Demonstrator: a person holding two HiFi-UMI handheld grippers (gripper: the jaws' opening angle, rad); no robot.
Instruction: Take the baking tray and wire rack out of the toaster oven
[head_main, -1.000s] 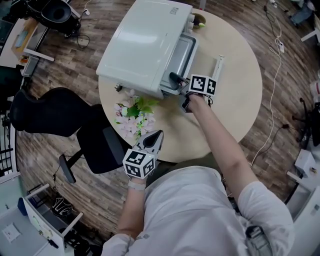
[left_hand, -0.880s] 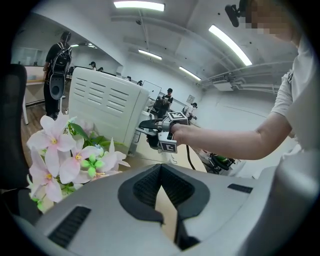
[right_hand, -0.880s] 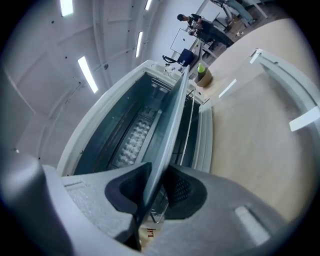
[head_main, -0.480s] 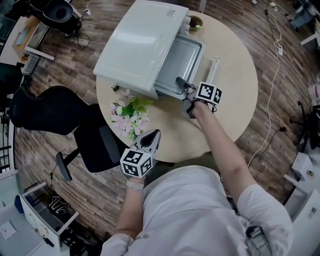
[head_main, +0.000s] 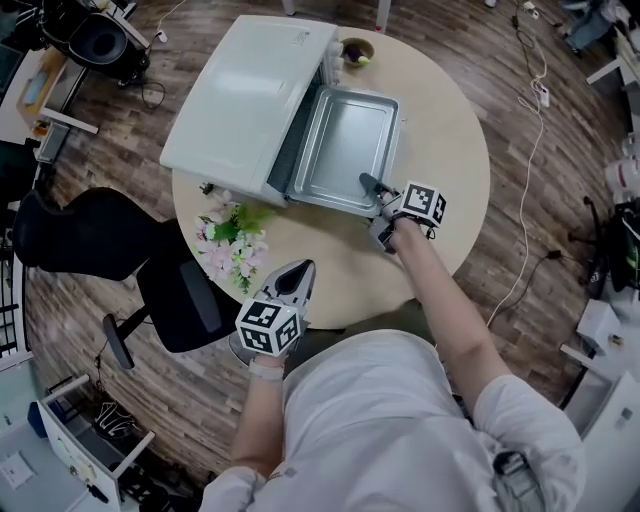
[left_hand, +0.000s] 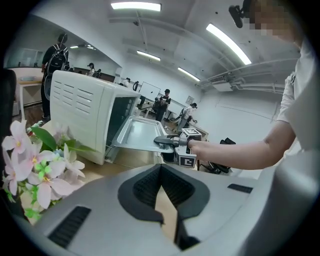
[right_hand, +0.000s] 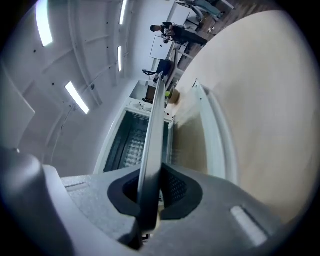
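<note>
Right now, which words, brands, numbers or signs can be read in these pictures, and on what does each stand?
No text can be read.
On the toaster oven: small grey print on its top, too small to read.
On the left gripper and the right gripper, whose jaws have just been closing on the baking tray: square black-and-white markers, no letters.
</note>
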